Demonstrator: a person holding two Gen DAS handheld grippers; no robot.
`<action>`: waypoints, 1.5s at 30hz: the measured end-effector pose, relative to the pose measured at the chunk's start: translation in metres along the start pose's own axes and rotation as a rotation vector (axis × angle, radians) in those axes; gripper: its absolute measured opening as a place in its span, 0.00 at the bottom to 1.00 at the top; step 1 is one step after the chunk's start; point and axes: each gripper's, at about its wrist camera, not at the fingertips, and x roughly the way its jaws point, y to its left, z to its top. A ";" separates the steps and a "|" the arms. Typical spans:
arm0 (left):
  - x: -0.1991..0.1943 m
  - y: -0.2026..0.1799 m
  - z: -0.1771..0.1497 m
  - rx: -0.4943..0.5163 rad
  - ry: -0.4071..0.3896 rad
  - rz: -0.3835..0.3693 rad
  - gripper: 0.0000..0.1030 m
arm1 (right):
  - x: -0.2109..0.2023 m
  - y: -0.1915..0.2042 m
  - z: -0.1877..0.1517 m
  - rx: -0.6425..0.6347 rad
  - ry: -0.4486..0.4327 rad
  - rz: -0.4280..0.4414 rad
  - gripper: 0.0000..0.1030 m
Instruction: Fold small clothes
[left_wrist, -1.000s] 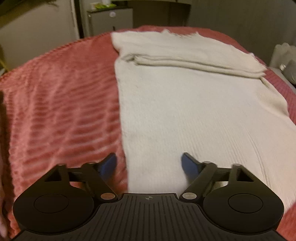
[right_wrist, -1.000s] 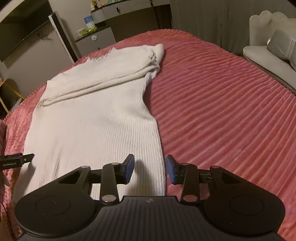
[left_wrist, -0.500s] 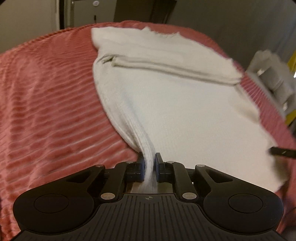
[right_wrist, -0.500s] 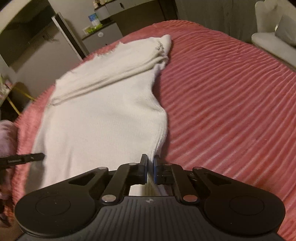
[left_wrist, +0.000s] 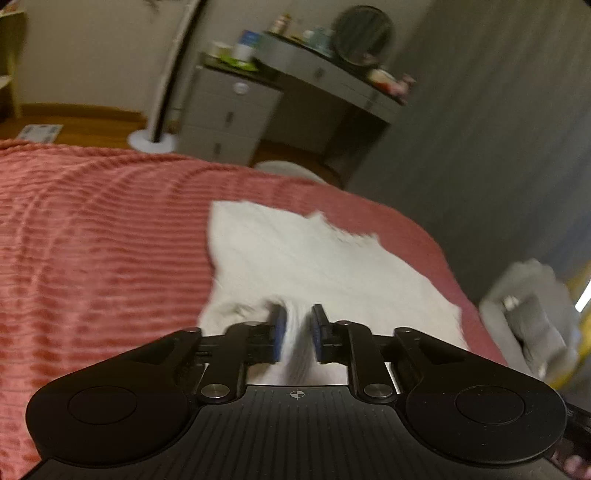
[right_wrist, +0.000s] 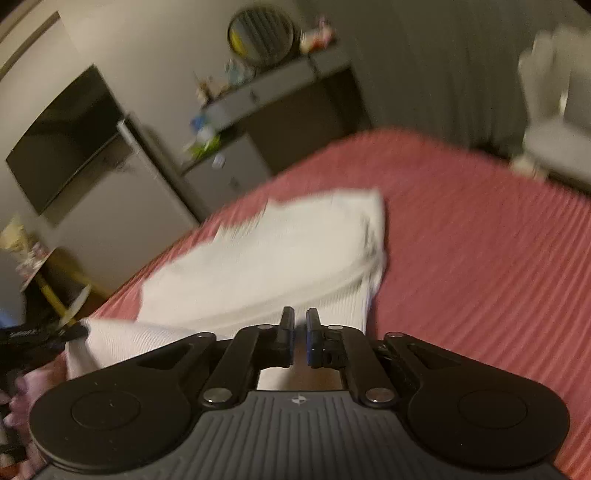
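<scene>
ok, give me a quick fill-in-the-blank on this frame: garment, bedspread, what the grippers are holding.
1. The white sweater lies on a ribbed bedspread coloured ____.
2. The right gripper is shut on the sweater's near ____.
3. Between the pads of the left gripper sits ____ knit fabric.
4. Beyond the bed, a round ____ stands on the grey desk.

Missing words: pink; edge; white; mirror

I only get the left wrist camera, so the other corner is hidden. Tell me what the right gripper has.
Observer: The right gripper is shut on the sweater at its hem.
Operator: Say how the hem lies.
Observer: Raised off the bedspread, it runs across to the left gripper, whose jaws are opening with cloth between them.
Operator: Describe the wall left of the drawers.
Observer: A dark screen hangs there.
</scene>
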 end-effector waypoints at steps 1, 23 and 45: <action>0.001 0.003 0.001 0.001 -0.004 0.006 0.30 | 0.001 0.002 0.002 0.000 -0.028 -0.034 0.27; 0.040 0.044 -0.063 0.127 0.261 -0.014 0.40 | 0.036 0.007 -0.092 0.165 0.250 0.154 0.46; 0.017 0.020 -0.004 0.098 0.163 -0.170 0.06 | 0.017 0.010 -0.036 0.138 0.060 0.176 0.07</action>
